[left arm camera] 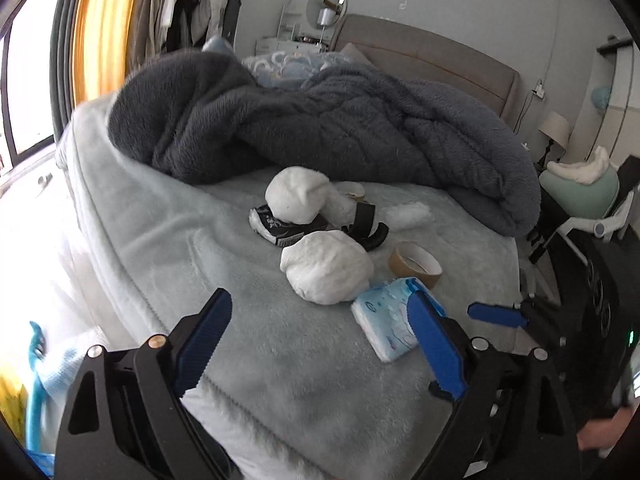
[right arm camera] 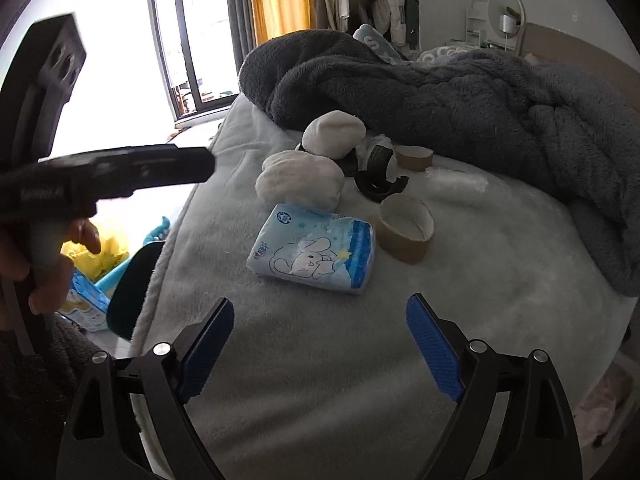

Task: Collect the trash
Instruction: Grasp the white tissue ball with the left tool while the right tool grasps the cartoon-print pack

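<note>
Both the left gripper and right gripper hover with jaws spread wide and empty, probably lining up a first pick. The trash clusters mid-bed on the pale fleecy bedsheet: crumpled white paper balls, a soft blue tissue pack nearest, stiff brown cardboard tape rings to the right.

I see a bed under a pale fleece cover, rumpled dark grey blanket across it, yellow curtain, round mirror, padded headboard.
</note>
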